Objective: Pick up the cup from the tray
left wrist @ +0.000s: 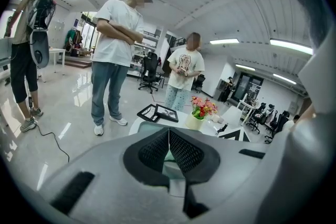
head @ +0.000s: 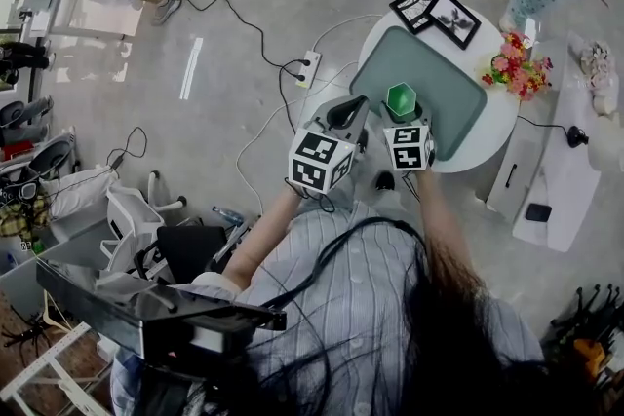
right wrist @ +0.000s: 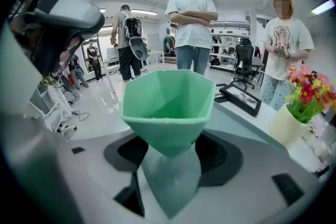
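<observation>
A green faceted cup (head: pixel 401 99) is held upright in my right gripper (head: pixel 402 115), lifted over the near edge of the grey-green tray (head: pixel 439 83). In the right gripper view the cup (right wrist: pixel 169 108) fills the middle, its narrow base pinched between the dark pads, with the right gripper (right wrist: pixel 170 157) shut on it. My left gripper (head: pixel 343 117) hovers just left of the cup, beside the tray. In the left gripper view the left gripper (left wrist: pixel 168 150) has its ribbed pads pressed together with nothing between them.
The tray lies on a small round white table (head: pixel 499 117) with two black picture frames (head: pixel 437 12) at the back and a pot of flowers (head: pixel 517 66) on the right. Cables and a power strip (head: pixel 305 67) lie on the floor. People stand beyond the table.
</observation>
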A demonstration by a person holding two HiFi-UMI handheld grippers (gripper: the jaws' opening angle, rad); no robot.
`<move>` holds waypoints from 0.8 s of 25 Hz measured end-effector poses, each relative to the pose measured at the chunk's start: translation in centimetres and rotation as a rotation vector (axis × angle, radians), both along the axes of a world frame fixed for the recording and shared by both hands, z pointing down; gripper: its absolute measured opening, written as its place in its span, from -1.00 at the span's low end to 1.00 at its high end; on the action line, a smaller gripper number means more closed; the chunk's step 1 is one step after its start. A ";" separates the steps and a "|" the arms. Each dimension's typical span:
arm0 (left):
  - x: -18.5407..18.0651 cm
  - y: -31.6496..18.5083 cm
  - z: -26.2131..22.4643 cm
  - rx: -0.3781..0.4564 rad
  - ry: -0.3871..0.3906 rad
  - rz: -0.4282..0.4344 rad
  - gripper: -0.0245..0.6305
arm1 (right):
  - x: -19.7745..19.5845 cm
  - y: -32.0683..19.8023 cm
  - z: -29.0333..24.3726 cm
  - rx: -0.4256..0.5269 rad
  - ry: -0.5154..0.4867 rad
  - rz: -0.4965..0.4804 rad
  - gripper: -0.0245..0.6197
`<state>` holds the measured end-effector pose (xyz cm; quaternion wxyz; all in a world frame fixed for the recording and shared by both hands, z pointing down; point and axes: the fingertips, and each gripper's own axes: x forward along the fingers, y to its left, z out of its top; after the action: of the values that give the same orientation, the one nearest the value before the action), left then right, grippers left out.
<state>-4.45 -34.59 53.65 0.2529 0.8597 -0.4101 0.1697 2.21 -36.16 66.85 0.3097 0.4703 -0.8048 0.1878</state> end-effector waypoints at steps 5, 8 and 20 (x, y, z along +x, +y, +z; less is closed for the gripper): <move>0.9 1.0 -0.4 0.015 0.007 -0.002 -0.88 | 0.5 1.2 -2.4 0.013 -0.035 -0.006 -0.02; 1.2 1.7 -0.8 0.023 0.009 -0.009 -0.88 | 0.8 2.1 -4.3 0.029 -0.086 0.007 -0.02; 4.0 5.2 -3.0 0.077 0.042 -0.066 -0.88 | 4.4 7.2 -10.4 0.084 -0.111 -0.052 -0.02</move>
<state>-0.43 -29.43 50.70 0.2339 0.8581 -0.4391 0.1271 6.65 -28.99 56.43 0.2493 0.4505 -0.8400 0.1712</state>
